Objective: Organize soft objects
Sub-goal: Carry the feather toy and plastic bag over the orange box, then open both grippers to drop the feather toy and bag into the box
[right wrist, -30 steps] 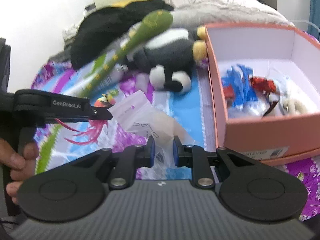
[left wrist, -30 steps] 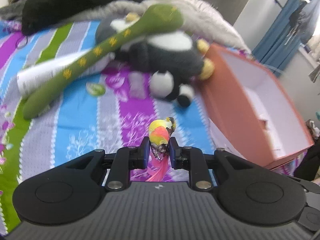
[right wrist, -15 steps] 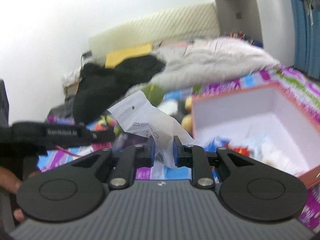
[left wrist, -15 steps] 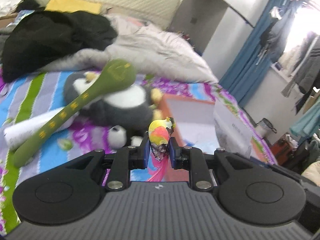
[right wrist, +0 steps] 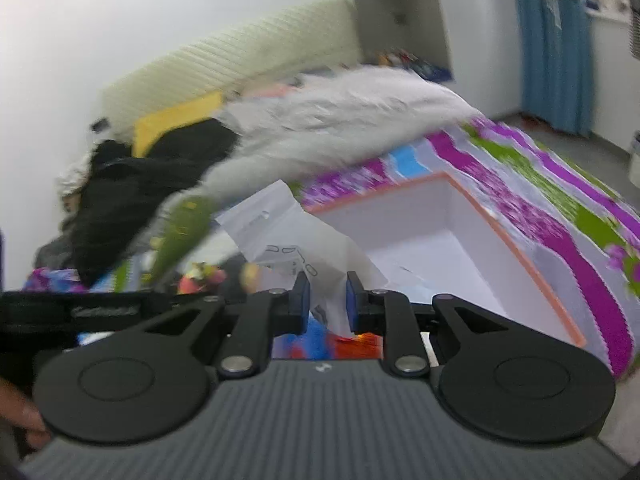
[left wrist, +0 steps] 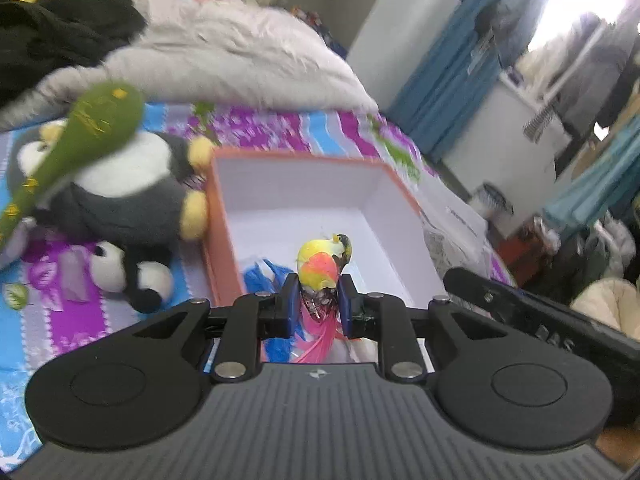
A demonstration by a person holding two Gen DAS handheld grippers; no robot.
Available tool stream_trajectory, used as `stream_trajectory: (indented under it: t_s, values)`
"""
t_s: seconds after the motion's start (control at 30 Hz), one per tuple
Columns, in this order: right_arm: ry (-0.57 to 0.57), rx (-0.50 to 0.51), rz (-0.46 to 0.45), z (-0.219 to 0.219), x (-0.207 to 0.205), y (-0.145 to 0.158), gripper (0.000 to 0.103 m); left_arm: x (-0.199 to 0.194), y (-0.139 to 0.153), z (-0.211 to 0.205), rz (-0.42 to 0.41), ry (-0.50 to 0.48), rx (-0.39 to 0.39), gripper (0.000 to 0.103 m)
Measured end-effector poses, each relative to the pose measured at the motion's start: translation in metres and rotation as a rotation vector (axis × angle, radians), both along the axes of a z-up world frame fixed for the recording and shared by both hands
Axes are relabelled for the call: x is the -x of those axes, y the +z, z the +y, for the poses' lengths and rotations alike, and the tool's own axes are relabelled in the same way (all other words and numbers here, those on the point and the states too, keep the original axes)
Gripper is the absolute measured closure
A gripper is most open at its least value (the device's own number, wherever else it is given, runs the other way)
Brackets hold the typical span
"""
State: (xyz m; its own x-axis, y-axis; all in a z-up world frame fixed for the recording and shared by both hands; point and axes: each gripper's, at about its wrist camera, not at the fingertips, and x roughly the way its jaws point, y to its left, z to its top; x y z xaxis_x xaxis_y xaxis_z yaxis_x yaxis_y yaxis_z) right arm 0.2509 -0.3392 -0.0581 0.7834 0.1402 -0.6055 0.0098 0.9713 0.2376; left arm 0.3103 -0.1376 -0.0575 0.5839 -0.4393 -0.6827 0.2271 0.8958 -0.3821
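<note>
My left gripper (left wrist: pixel 319 300) is shut on a small yellow-orange bird toy (left wrist: pixel 320 266) with pink feathers, held above the near end of the orange box (left wrist: pixel 224 220). My right gripper (right wrist: pixel 327 300) is shut on a clear plastic bag (right wrist: pixel 296 240), held above the same box (right wrist: pixel 520 256). Blue and red soft items (right wrist: pixel 320 338) lie in the box under both grippers. A black-and-white plush penguin (left wrist: pixel 120 200) and a long green plush (left wrist: pixel 80 128) lie left of the box on the striped bedsheet (left wrist: pixel 60 320).
A grey fluffy blanket (left wrist: pixel 224 60) and black clothing (left wrist: pixel 48 36) are heaped at the bed's head. The right gripper's body (left wrist: pixel 540 320) shows at the right of the left wrist view. Blue curtains (left wrist: pixel 448 80) and room clutter lie beyond the bed's right edge.
Both grippers have risen and moved over the orange box, each still holding its item. The box now lies directly under them.
</note>
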Motion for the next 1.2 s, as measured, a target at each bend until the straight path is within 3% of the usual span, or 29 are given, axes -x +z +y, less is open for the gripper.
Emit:
stream_trajectory:
  t_s: [0.2,0.4,0.47,0.5,0.53,0.57,0.63,0.87,1.2]
  values:
    - [-0.04,0.016,0.107,-0.025,-0.015,-0.037,0.081,-0.026,-0.036,-0.027,0.109,-0.054,-0.015,0.079]
    - [-0.045,0.013,0.183,-0.035,-0.018,-0.066,0.08,-0.038,-0.056,-0.039,0.165,-0.07,-0.051,0.079]
    - [-0.037,0.006,0.199,-0.034,-0.017,-0.07,0.077,-0.039,-0.058,-0.041,0.169,-0.079,-0.071,0.077]
    - [-0.037,0.01,0.205,-0.033,-0.016,-0.071,0.077,-0.04,-0.059,-0.042,0.177,-0.082,-0.084,0.068]
    - [-0.039,0.017,0.209,-0.032,-0.016,-0.071,0.069,-0.04,-0.061,-0.042,0.184,-0.079,-0.092,0.058]
    - [-0.04,0.025,0.209,-0.032,-0.015,-0.071,0.057,-0.04,-0.061,-0.041,0.182,-0.07,-0.087,0.056]
    - [-0.036,0.022,0.201,-0.031,-0.013,-0.069,0.049,-0.04,-0.058,-0.037,0.185,-0.066,-0.073,0.056]
    - [-0.034,0.013,0.104,-0.026,0.002,-0.043,0.049,-0.025,-0.028,-0.026,0.08,-0.065,-0.074,0.056]
    - [0.014,-0.011,-0.077,-0.001,0.045,0.008,0.049,0.027,0.025,0.001,-0.118,-0.06,-0.094,0.056]
